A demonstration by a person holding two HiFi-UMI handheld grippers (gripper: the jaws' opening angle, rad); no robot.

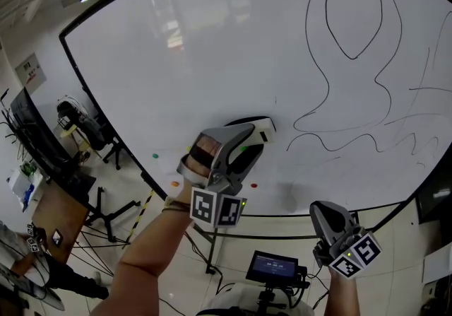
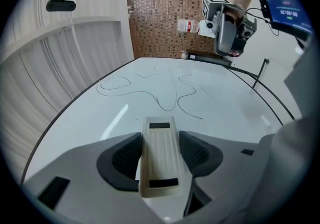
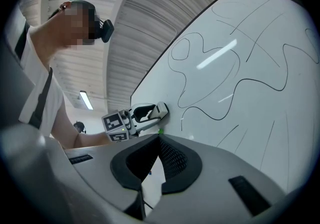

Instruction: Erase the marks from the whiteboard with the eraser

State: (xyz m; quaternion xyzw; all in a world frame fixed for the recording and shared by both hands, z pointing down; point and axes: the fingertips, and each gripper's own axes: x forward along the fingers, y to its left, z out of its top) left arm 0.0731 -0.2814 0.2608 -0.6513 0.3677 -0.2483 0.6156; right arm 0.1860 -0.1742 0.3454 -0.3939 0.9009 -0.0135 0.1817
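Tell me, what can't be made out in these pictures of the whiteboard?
Eraser underside: left gripper view, hidden by its own body, so contact with the whiteboard is unclear.
Marks on the right: head view, cut off by the picture's edge.
Small screen text: head view, too small.
Coloured dots on the whiteboard: head view, too small to identify.

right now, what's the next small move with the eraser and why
Probably slide the eraser right along the whiteboard into the nearest marks: the left gripper is shut on it, it sits at a clean patch, and the lines start just beside it.
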